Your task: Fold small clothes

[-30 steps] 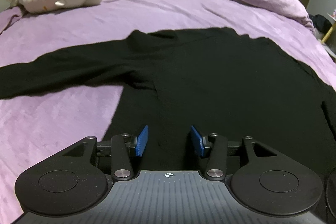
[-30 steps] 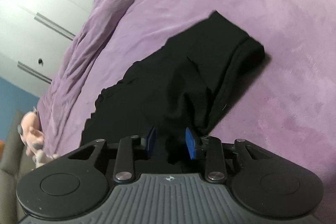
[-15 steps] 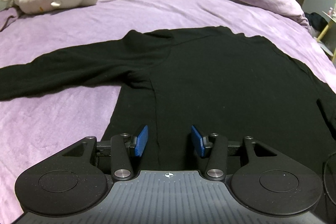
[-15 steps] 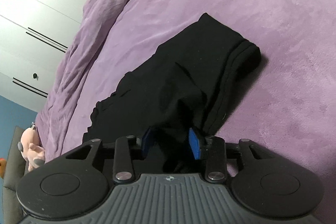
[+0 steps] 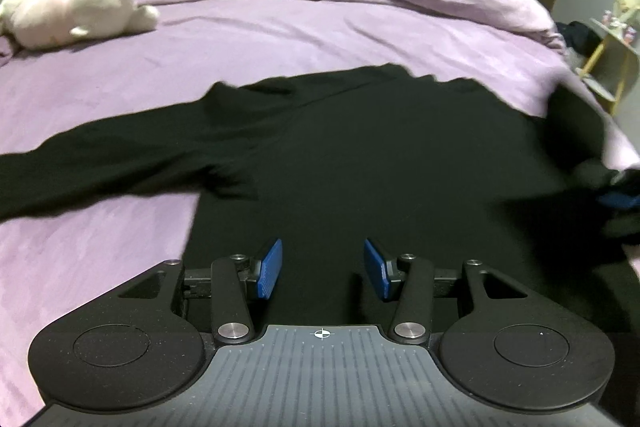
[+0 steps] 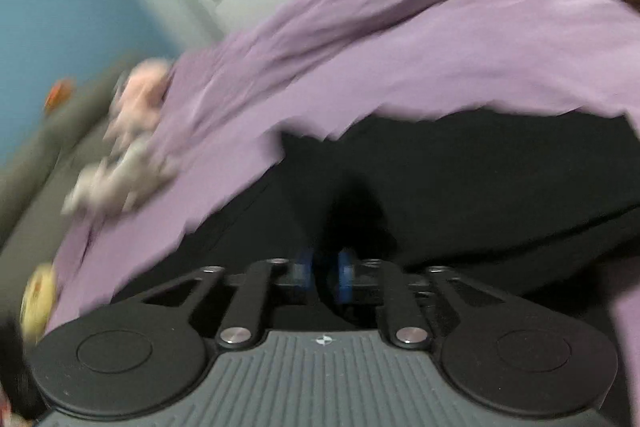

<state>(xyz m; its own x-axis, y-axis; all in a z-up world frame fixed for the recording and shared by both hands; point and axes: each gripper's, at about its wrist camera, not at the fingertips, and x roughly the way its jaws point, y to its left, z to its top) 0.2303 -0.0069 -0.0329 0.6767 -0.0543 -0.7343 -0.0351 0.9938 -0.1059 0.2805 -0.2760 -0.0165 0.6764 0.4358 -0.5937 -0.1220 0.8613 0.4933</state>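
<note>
Motion blur smears the right wrist view, and the black top's (image 5: 360, 163) sleeve (image 5: 60, 175) runs off the frame's left edge.

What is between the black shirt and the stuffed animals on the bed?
Only bare purple bedding lies between the black shirt and the stuffed animals, seen in the left wrist view.

A plain black sweater (image 5: 380, 163) on a plain purple bedspread (image 5: 280, 35); pink and cream plush toys (image 5: 80, 7) at upper left; blue gripper pads (image 5: 270, 269).

Both wrist cameras look forward and down from close above the purple bed (image 5: 320, 39), sharing the black top (image 5: 380, 155) and plush toys (image 5: 76, 15); the right view is blurred.
</note>
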